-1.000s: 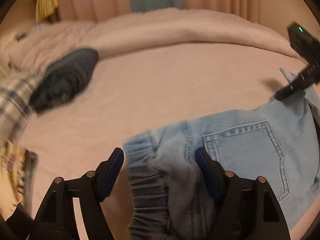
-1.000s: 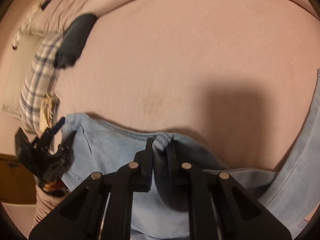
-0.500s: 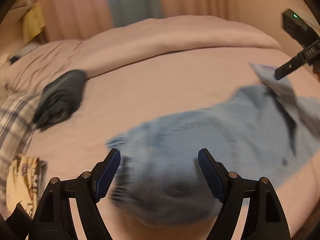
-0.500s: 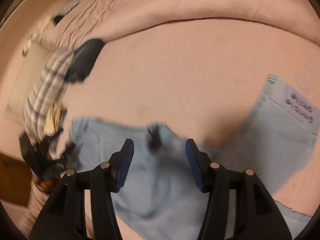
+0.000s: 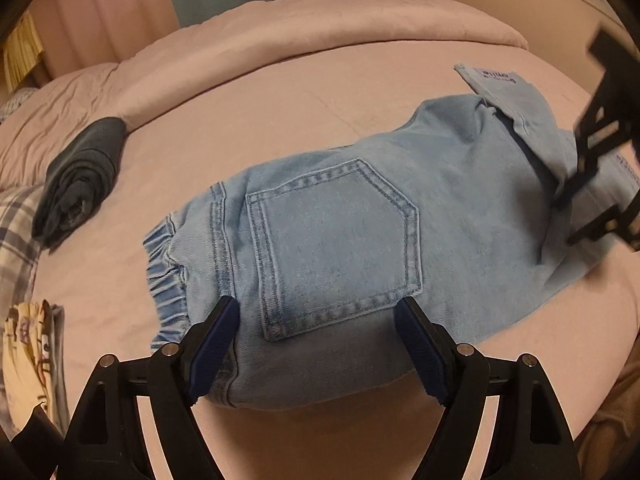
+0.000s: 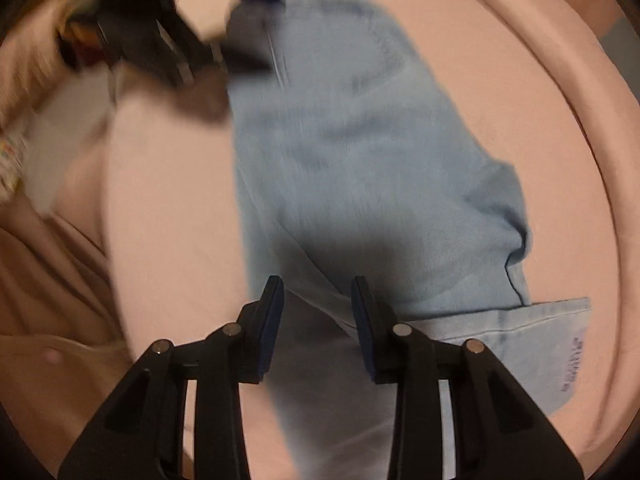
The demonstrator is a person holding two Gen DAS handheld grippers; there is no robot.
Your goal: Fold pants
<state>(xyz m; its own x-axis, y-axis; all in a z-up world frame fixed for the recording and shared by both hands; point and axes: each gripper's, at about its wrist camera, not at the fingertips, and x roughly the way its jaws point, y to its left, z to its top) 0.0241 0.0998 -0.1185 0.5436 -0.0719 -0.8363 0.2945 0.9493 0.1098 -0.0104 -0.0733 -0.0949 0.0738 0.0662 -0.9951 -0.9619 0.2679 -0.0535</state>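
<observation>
Pants (image 5: 340,232) on bed (image 5: 240,92); rolled garment (image 5: 80,180) left, near pillows.

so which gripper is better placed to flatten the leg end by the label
Right. The right gripper, jaws closing on nothing, hangs over the jeans near the label; the left gripper sits open at the waistband end.

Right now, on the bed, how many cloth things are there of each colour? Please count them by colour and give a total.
Light blue: 1, the jeans
Dark grey: 1, the rolled garment
Plaid: 1, the plaid cloth, partly cut off at the left edge
Cream print: 1, the printed cloth, kind unclear
Total: 4
</observation>
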